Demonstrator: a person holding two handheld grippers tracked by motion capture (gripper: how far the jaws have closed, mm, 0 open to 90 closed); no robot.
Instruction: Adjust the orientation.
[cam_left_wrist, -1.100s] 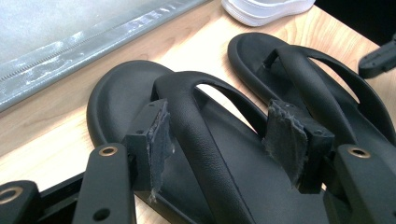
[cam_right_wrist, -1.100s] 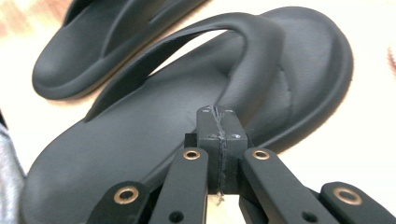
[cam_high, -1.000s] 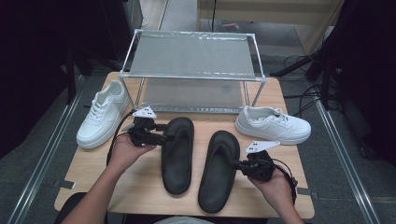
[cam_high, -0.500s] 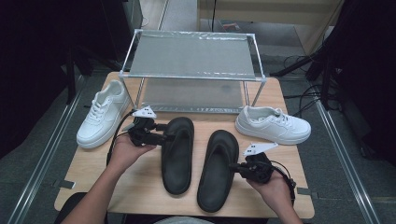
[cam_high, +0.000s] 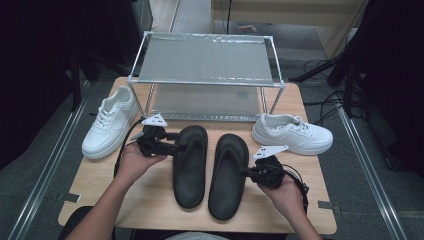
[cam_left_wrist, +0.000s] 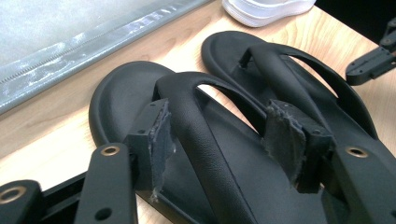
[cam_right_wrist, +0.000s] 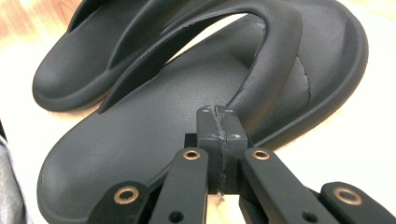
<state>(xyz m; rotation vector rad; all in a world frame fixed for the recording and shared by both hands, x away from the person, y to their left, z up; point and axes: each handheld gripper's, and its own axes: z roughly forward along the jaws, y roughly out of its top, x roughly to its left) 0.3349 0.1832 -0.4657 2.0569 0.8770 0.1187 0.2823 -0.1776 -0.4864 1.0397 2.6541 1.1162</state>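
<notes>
1. The two black sandals lie side by side on the tabletop (cam_high: 150, 200) in front of the rack (cam_high: 207, 75), toes toward it: the left sandal (cam_high: 190, 165) and the right sandal (cam_high: 229, 175). A white sneaker (cam_high: 107, 127) sits at the left, another (cam_high: 292, 134) at the right.
2. The left gripper (cam_high: 172, 147) stands wide open, its pads (cam_left_wrist: 159, 140) on either side of the left sandal's strap (cam_left_wrist: 205, 140). One pad is just beside the strap; neither looks to press on it yet. Centre the strap between the pads before closing, so the grip lands on the thick part of the band and not its edge.
3. The right gripper (cam_right_wrist: 218, 144) is fully closed, pads together with nothing between them, its tip close to the right sandal's strap (cam_right_wrist: 275, 70). It cannot take hold like this: open the jaws first, then slide one pad under the arch of the strap.
4. Probably both sandals are meant for the rack. Lift each straight up by the strap; the sole will hang and swing, so move slowly.
5. Keep clear of the rack's front rail (cam_high: 205, 82) and of the sneakers when carrying.
</notes>
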